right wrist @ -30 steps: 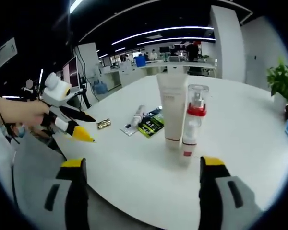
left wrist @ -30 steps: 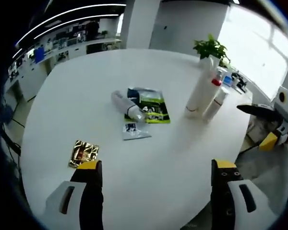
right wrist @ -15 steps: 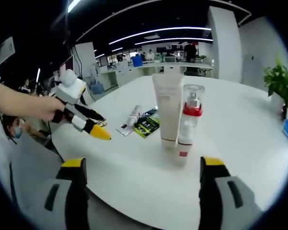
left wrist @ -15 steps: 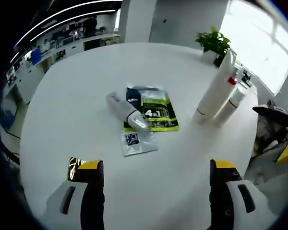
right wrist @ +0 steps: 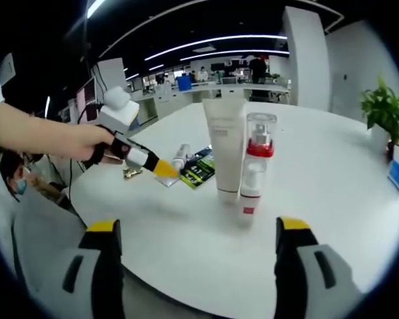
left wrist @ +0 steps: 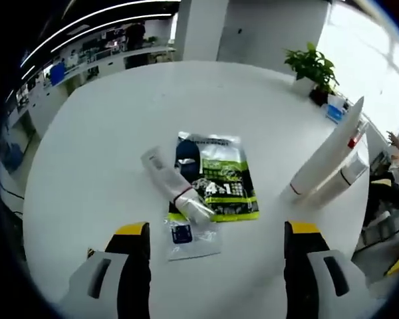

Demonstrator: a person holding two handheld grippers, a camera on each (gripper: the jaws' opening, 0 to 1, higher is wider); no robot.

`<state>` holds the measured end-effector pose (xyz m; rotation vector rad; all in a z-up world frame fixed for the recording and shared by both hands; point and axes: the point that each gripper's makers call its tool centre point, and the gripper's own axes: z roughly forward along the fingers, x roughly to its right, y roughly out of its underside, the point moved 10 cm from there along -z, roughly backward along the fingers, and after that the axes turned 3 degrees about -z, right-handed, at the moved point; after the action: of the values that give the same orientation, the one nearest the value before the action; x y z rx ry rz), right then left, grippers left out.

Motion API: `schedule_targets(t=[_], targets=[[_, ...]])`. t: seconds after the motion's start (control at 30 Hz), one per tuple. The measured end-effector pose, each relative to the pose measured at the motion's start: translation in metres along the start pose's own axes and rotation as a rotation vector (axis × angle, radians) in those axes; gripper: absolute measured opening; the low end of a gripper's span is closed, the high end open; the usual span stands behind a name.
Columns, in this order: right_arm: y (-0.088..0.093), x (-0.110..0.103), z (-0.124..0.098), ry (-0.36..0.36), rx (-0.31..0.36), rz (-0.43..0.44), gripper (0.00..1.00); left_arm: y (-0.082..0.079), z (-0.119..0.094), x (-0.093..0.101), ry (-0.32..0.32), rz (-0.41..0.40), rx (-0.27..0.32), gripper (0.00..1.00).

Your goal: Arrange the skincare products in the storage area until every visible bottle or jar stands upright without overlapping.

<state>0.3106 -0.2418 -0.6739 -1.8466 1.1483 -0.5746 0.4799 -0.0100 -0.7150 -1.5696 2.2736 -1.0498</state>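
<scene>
On the round white desk (left wrist: 86,133), four skincare items and one small foil packet are counted. Two containers are seen standing upright, just beside each other and apparently touching: a tall white squeeze tube (right wrist: 222,154) resting on its cap, and a clear pump bottle with a red collar (right wrist: 254,166). One pale, translucent tube (left wrist: 174,187) is seen lying on its side, overlapping the edge of a flat green-and-black sachet (left wrist: 219,176). A small silver sample sachet (left wrist: 189,236) lies flat just below the lying tube, near the left gripper (left wrist: 209,259). A small gold foil packet (right wrist: 133,173) is partly hidden behind the left gripper in the right gripper view.

The task is judged partly done: two of the three bottle-like items are upright, and one remains to be raised and set clear of the sachets. Whether the two standing containers are far enough apart cannot be settled from these views.

The left gripper is held over the lying tube, its jaws spread wide and nothing held between them. The right gripper (right wrist: 196,262) is held back from the desk edge, facing the two upright containers, its jaws likewise spread and empty.

One potted green plant (left wrist: 314,70) is seen at the far edge of the desk.
</scene>
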Motion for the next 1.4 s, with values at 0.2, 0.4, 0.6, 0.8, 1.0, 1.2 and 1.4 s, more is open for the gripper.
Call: schedule_targets(t=[0.2, 0.4, 0.6, 0.8, 1.0, 1.2, 1.4], targets=[[0.001, 0.0, 0.001, 0.009, -0.012, -0.007, 0.95, -0.008, 0.014, 0.0, -0.02, -0.006, -0.002, 0.72], [0.001, 0.001, 0.002, 0.02, -0.023, 0.0, 0.94, -0.017, 0.026, -0.007, -0.068, -0.004, -0.011, 0.68], [0.002, 0.003, 0.002, 0.03, -0.029, 0.009, 0.94, -0.021, 0.037, -0.013, -0.122, 0.029, -0.033, 0.63], [0.003, 0.004, 0.002, 0.036, -0.031, 0.019, 0.93, -0.02, 0.04, -0.013, -0.133, 0.109, -0.049, 0.42], [0.003, 0.003, 0.002, 0.039, -0.033, 0.021, 0.93, -0.019, 0.039, -0.013, -0.114, 0.184, -0.063, 0.3], [0.003, 0.004, 0.002, 0.043, -0.032, 0.024, 0.92, -0.021, 0.037, -0.016, -0.103, 0.219, -0.066, 0.17], [0.003, 0.004, 0.002, 0.045, -0.032, 0.026, 0.91, -0.02, 0.032, -0.018, -0.082, 0.223, -0.078, 0.16]])
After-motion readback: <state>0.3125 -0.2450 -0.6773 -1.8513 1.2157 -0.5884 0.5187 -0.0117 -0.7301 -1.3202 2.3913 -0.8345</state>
